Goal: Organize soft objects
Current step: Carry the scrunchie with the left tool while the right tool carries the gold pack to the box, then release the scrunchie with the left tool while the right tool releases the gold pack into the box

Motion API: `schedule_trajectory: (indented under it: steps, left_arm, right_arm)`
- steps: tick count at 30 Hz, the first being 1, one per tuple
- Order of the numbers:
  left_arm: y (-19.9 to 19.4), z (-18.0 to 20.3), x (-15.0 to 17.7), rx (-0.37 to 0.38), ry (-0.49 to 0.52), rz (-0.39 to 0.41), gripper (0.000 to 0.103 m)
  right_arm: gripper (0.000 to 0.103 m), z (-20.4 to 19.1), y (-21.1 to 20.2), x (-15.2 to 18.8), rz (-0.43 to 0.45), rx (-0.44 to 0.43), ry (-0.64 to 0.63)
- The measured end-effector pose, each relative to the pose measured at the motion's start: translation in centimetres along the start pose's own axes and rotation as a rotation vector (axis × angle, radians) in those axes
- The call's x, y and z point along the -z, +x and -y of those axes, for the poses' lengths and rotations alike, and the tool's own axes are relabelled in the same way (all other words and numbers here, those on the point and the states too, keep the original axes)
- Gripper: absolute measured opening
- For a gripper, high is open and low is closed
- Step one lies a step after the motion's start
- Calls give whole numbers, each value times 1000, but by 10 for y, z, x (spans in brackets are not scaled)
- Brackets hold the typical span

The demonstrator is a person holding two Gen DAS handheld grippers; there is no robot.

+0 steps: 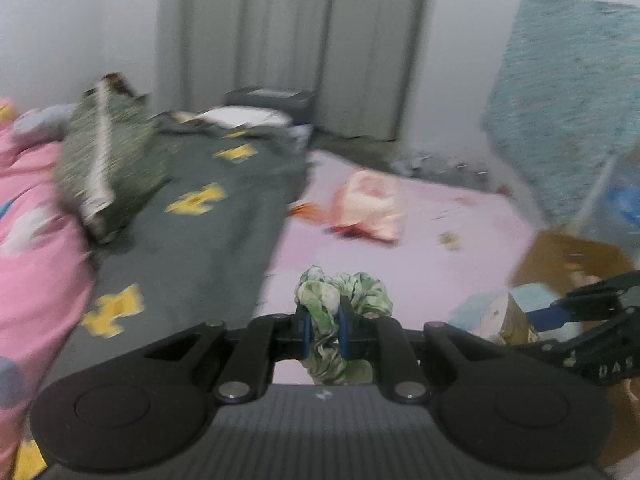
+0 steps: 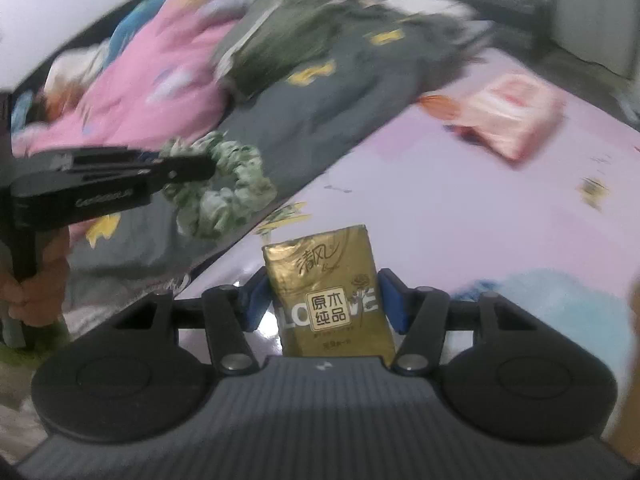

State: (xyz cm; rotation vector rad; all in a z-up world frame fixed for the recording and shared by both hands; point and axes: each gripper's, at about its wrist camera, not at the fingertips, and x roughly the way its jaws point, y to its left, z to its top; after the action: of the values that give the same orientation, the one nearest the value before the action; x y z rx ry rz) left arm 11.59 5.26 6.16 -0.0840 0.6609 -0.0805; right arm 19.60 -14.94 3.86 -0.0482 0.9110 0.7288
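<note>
- The left gripper [image 1: 324,320] has its blue pads pressed in on a green and white scrunchie [image 1: 342,292], pinching a bunched part of the fabric ring so that ruffles spill out above and below the pads
- The right gripper [image 2: 322,300] is clamped on a gold tissue pack [image 2: 326,292], one blue pad on each long edge, with the pack's long axis running straight out along the fingers and its printed face up toward the camera
- The scrunchie looks very light and floppy; in the right wrist view its loop [image 2: 224,188] hangs loose beyond the fingertips, so any pinch on the band should hold, though it will sag and swing
- The tissue pack looks light and squashy with a glossy wrapper that may slip, so a grip across the narrow width near the middle seems soundest
- Both items are held up over a pale pink sheet [image 1: 440,216]
- Farther out lie a pink and white packet [image 1: 370,206], a dark grey blanket with yellow shapes [image 1: 208,208] and a pink quilt [image 1: 36,216]
- A cardboard box [image 1: 560,252] sits to the right, a likely place for these things
</note>
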Motion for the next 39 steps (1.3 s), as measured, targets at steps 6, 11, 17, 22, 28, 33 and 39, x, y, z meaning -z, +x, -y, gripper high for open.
schedule_trajectory:
  steps: [6,11,17,22,28,33,39]
  left_arm:
    - [-1,72,-8,166,82,21,14]
    - [7,135,-5,287,142,7,14]
    - [12,197,5,382,204,-10,14]
    - [15,237,13,428,239,-34,14]
    - [23,273,23,456,288,-75,14]
    - [34,294,30,468,305,-109,14]
    - [42,317,35,494,325,-150,14]
  right_arm:
    - [56,58,-104,54,92,175,171]
    - [56,107,-178,115,120,319,331]
    - [56,148,-218,183,68,454,437]
    - [56,177,-206,214,-31,448,495]
    - [57,201,-173,226,-145,405,511]
    - [60,211,-160,234,-185,320,553]
    - [65,213,-179,241,-87,265,618]
